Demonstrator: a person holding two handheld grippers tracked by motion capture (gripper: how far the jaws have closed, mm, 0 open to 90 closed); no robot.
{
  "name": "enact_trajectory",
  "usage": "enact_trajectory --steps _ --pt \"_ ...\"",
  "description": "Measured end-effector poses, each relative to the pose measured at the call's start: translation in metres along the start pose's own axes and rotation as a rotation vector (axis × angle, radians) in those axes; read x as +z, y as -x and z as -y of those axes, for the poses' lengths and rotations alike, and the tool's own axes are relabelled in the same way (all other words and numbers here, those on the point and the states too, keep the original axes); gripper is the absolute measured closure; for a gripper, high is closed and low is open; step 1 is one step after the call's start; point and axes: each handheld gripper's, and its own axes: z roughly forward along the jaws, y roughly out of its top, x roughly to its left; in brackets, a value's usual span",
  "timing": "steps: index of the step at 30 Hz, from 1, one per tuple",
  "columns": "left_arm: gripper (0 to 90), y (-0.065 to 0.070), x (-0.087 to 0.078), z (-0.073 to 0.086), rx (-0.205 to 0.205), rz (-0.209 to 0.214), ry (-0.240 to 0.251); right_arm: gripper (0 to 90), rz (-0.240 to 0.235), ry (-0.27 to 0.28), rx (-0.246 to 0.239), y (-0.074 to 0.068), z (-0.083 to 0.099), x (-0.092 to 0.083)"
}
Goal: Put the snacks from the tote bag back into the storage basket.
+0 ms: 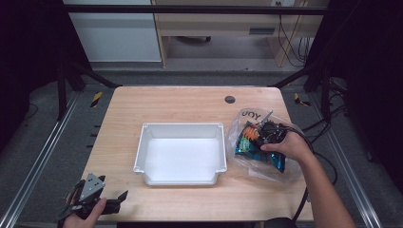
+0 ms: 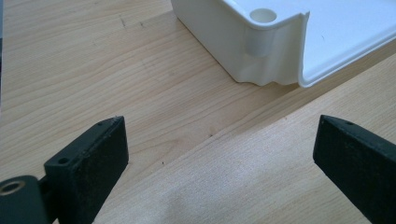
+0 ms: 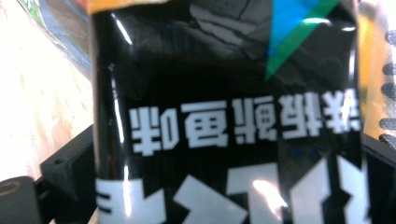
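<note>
A clear plastic bag (image 1: 248, 117) of snack packets lies at the right of the wooden table (image 1: 180, 102). My right gripper (image 1: 265, 131) reaches into it from above. In the right gripper view a glossy black packet (image 3: 224, 84) with white lettering and a blue-green corner spans the whole gap of my right gripper (image 3: 224, 156), whose jaws stand wide apart on either side of it. A white tray (image 1: 183, 126) sits mid-table with nothing in it. My left gripper (image 1: 119, 201) rests open at the front left corner, its jaws (image 2: 219, 140) pointing at the tray's corner (image 2: 275, 51).
An orange packet (image 1: 248, 134) and a blue-black packet (image 1: 274, 162) show through the bag. A dark round hole (image 1: 230, 99) sits near the table's far edge. Black frame posts and cables stand around the table.
</note>
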Motion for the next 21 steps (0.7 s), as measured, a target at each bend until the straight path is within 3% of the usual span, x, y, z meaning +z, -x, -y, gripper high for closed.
enact_trajectory --steps 1,2,10,11,13,15,18,20,21 --pt "2.9 0.0 0.0 0.0 -0.001 0.0 0.0 6.6 0.004 -0.005 0.026 -0.002 0.0 -0.001" --pt "2.9 -0.001 0.0 0.0 0.0 -0.001 -0.001 9.5 0.006 0.005 -0.005 -0.001 0.002 -0.001" --pt "2.9 0.0 0.0 0.0 0.001 0.0 -0.003 19.4 0.023 0.008 0.001 -0.004 0.005 -0.006" --pt "2.9 0.0 0.0 0.0 0.001 0.0 -0.003 20.8 0.025 0.017 -0.024 -0.003 0.006 -0.006" --pt "2.9 0.0 0.0 0.0 0.0 -0.001 -0.002 23.9 0.025 0.016 -0.013 -0.005 0.006 -0.008" --pt "2.9 0.0 0.0 0.0 0.0 -0.001 -0.002 29.7 0.03 0.028 -0.042 -0.005 0.006 -0.011" --pt "2.9 0.0 0.0 0.0 0.002 0.001 -0.004 32.8 0.035 0.038 -0.029 -0.007 0.007 -0.014" --pt "2.9 0.0 0.001 0.0 -0.001 0.006 -0.002 34.8 0.038 0.049 -0.049 -0.007 0.008 -0.017" --pt "2.9 0.0 0.001 -0.001 0.0 0.007 -0.003 36.2 0.041 0.054 -0.032 -0.008 0.009 -0.019"
